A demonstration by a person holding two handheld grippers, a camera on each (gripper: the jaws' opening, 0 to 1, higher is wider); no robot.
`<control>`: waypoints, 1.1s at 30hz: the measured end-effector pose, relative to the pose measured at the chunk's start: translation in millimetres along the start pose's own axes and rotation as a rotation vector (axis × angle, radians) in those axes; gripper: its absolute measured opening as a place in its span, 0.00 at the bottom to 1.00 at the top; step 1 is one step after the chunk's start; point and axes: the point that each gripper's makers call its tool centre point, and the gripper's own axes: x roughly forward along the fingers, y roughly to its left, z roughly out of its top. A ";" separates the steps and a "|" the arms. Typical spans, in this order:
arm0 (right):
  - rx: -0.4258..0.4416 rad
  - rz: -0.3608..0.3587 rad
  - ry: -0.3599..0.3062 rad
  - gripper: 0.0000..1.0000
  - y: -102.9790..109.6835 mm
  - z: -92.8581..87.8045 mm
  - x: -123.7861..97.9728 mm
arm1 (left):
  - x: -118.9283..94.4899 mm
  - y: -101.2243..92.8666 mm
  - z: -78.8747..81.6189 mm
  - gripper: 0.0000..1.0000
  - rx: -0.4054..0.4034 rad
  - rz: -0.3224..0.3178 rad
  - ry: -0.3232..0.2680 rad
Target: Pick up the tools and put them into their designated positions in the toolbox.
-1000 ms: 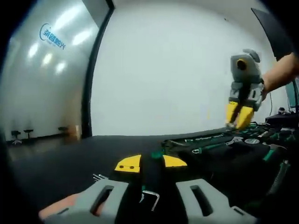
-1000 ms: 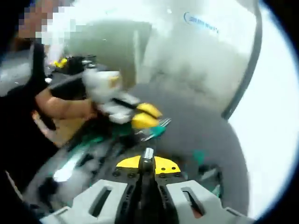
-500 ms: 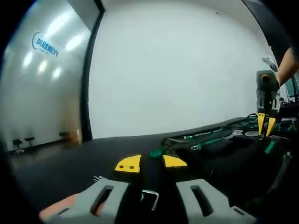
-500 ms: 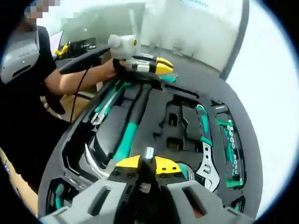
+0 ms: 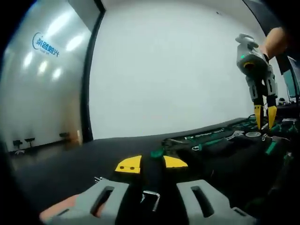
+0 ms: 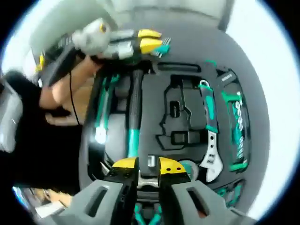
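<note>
The toolbox (image 6: 154, 93) lies open, its black foam tray holding a green-handled hammer (image 6: 133, 126), an adjustable wrench (image 6: 209, 136), pliers (image 6: 101, 110) and a row of bits (image 6: 236, 126). Empty cut-outs (image 6: 180, 117) sit in the middle. My right gripper (image 6: 148, 166) hovers over the tray's near end, shut on a small metal socket (image 6: 150, 160). From the side the right gripper (image 5: 264, 123) points down above the toolbox (image 5: 220, 140). My left gripper (image 5: 151, 164) is shut on a hex key set (image 5: 150, 194). The left gripper (image 6: 157, 40) holds that green set (image 6: 162, 48) at the tray's far edge.
The toolbox rests on a black table (image 5: 56, 164). A white wall (image 5: 168, 70) and a glass partition (image 5: 42, 79) stand behind it. A person's arm (image 6: 65, 93) and dark clothing border the tray on the left of the right gripper view.
My right gripper has swung from beside the left gripper to a spot over the tray, looking down on it with the socket still held. The left gripper has stayed put.
</note>
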 end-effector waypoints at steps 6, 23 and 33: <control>0.008 0.001 0.113 0.06 -0.4 -13.2 19.2 | -1.7 1.5 1.3 0.15 -0.008 0.005 -0.004; 0.206 -0.127 -0.733 0.07 -15.7 -13.4 0.2 | -0.9 5.1 1.8 0.15 -0.019 0.013 -0.008; -0.153 -0.132 -0.473 0.06 -2.8 1.9 -29.3 | 0.1 4.0 -1.5 0.15 0.007 0.013 0.010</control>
